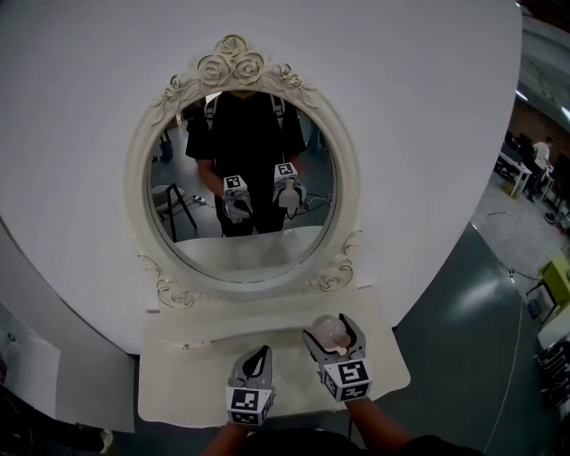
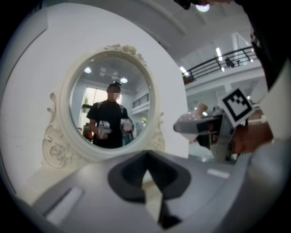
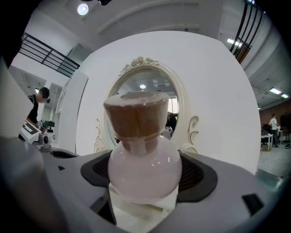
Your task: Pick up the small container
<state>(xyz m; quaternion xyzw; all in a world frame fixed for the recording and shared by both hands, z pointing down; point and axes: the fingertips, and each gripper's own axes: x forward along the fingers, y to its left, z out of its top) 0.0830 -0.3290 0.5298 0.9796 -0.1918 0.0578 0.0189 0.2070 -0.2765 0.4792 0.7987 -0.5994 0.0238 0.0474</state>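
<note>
Cool, even light is coming down from ceiling lamps (image 3: pixel 82 9), making the white panel (image 1: pixel 401 107) bright and laying only a soft shadow beneath the mirror (image 1: pixel 245 178) on the counter (image 1: pixel 178 356). Both gripper views are bowing hard at the edges and fading into black corners. The left hand-held gripper (image 2: pixel 146 175) is blurring up close, and small glints are showing on the small container (image 3: pixel 144 170).
</note>
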